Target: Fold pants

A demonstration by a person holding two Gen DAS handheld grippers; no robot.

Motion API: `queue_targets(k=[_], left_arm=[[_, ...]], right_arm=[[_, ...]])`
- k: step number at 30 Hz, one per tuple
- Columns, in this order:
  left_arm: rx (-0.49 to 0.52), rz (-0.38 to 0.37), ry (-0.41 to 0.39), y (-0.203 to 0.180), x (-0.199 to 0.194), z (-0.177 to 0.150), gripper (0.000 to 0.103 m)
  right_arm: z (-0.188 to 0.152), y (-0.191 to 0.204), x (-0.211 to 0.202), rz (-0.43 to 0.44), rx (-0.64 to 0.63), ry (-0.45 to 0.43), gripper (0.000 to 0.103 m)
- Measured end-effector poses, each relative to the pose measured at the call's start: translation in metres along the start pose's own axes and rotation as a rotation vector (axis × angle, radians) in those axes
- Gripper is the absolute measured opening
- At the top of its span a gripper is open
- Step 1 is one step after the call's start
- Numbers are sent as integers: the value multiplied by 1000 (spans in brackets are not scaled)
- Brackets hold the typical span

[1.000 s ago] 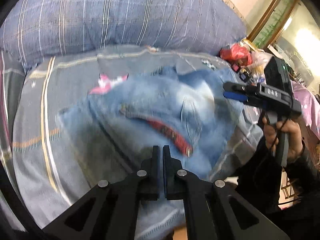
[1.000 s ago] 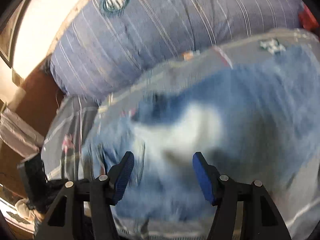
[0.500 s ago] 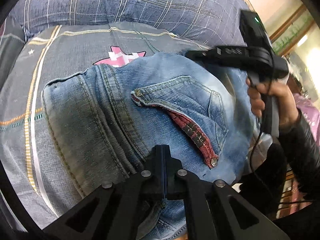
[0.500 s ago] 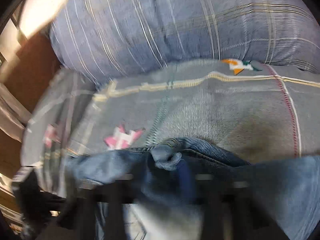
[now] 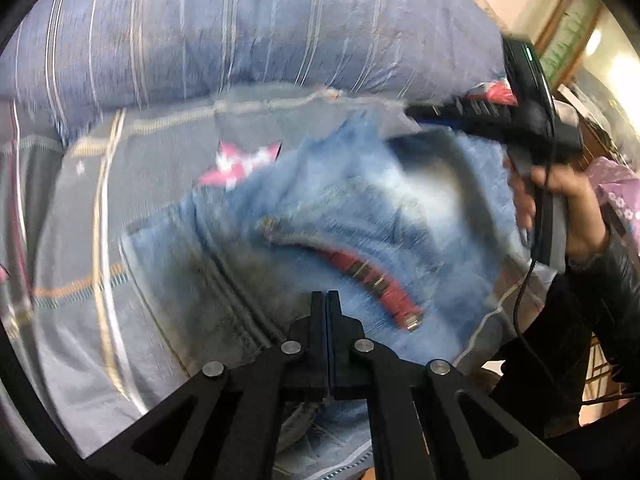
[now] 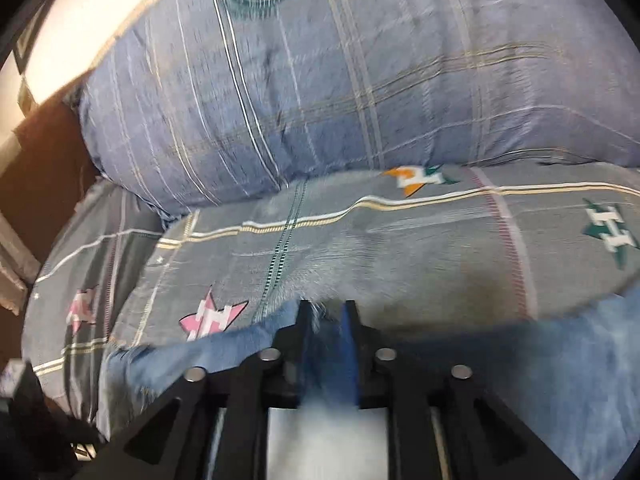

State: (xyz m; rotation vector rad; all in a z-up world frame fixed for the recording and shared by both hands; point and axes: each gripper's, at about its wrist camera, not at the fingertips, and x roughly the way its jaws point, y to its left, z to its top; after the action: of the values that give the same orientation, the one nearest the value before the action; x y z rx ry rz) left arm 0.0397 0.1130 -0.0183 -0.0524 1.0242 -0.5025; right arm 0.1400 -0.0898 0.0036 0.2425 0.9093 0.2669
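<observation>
Blue jeans (image 5: 360, 208) lie on the bed, back pocket up, with red plaid trim (image 5: 360, 272) along the pocket mouth. My left gripper (image 5: 326, 296) is shut just above the near part of the jeans; I see no cloth between its fingers. My right gripper (image 6: 328, 312) is at the jeans' far edge (image 6: 560, 360) with a bunch of denim between its blue pads, and its jaws are opening. The left wrist view shows the right gripper (image 5: 416, 114) held by a person's hand (image 5: 568, 200). Both views are blurred by motion.
A grey patterned sheet (image 6: 400, 240) covers the bed. A large blue plaid pillow (image 6: 320, 100) lies behind the jeans. Dark wooden furniture (image 6: 40, 160) stands at the left. Red clutter (image 5: 492, 92) sits beyond the bed at the right.
The right jaws, wide open over the jeans a second ago, have narrowed around denim at the far edge. The left gripper stayed shut; it dipped close to the jeans, then drew back.
</observation>
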Motion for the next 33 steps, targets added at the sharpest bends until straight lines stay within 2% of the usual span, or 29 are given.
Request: queue_targets(k=[2, 6, 10, 12, 15, 19, 22, 24, 25, 26, 30, 33], left_arm=[[28, 2, -29, -13, -11, 9, 2], [96, -36, -49, -44, -16, 22, 2], [139, -72, -4, -78, 11, 33, 2], [127, -120, 29, -94, 29, 39, 2], [129, -175, 71, -117, 56, 46, 2], [165, -195, 142, -149, 96, 54, 2], [178, -182, 189, -163, 118, 52, 2], [189, -155, 229, -167, 130, 47, 2], [193, -134, 251, -167, 136, 43, 2], [196, -126, 260, -167, 139, 39, 2], [156, -165, 266, -159, 139, 35, 1], [147, -171, 280, -157, 140, 36, 1]], right_arm=[[-11, -17, -27, -20, 26, -20, 72], [-37, -81, -84, -101, 140, -44, 73], [-64, -176, -149, -185, 375, -93, 73], [-78, -216, -170, -194, 485, -109, 73], [-103, -265, -186, -147, 641, -122, 72], [-124, -299, -174, -74, 758, -121, 64], [-127, -308, -155, -26, 785, -118, 57], [-125, -308, -148, -51, 760, -114, 39], [-123, -306, -147, -92, 737, -106, 14], [-122, -303, -153, -102, 709, -123, 9], [-121, -280, -182, -160, 599, -193, 9], [-131, -293, -169, -147, 644, -119, 9]])
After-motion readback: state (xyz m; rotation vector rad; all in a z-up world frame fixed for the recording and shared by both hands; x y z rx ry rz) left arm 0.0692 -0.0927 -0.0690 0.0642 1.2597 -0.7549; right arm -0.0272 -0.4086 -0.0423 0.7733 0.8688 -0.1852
